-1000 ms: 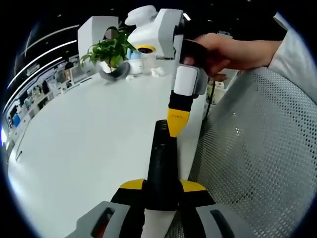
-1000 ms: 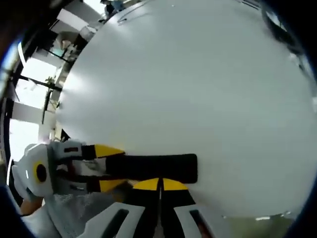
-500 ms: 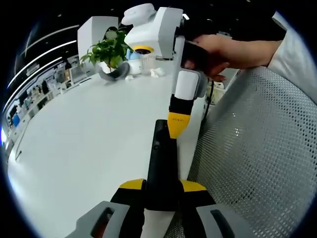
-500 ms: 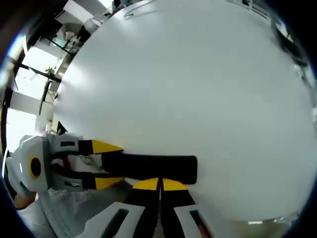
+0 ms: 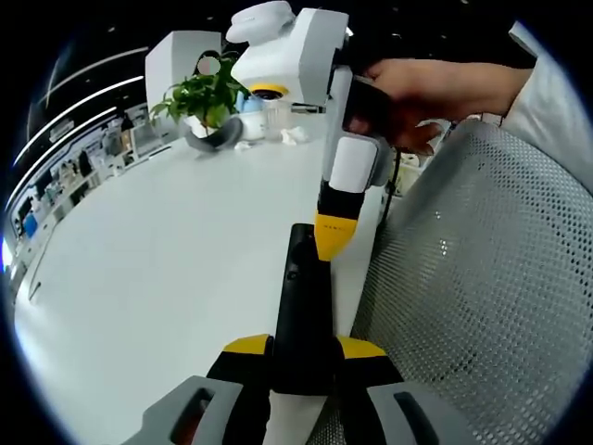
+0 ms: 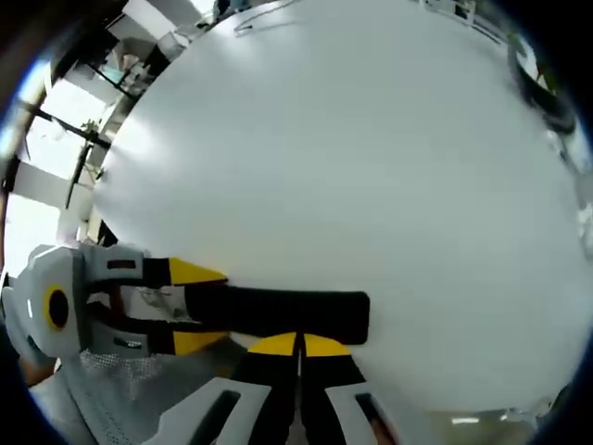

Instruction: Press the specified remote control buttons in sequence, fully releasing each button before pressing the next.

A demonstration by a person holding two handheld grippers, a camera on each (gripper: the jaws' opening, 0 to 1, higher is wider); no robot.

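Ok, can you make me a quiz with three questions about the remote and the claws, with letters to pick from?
1. Where is the plant?
A. at the table's far end
B. on the chair
C. on the remote

2. What colour are the claw tips?
A. red
B. yellow
C. green

3. What is the left claw doing?
A. hanging open
B. gripping the remote
C. holding the plant

Answers: 1 A, the plant stands far back on the white table. 2 B, the right claw has a yellow tip, and so does the left one. 3 B, its two jaws are shut on the near end of the black remote, while the right claw is shut with its tip down on the remote's far end.
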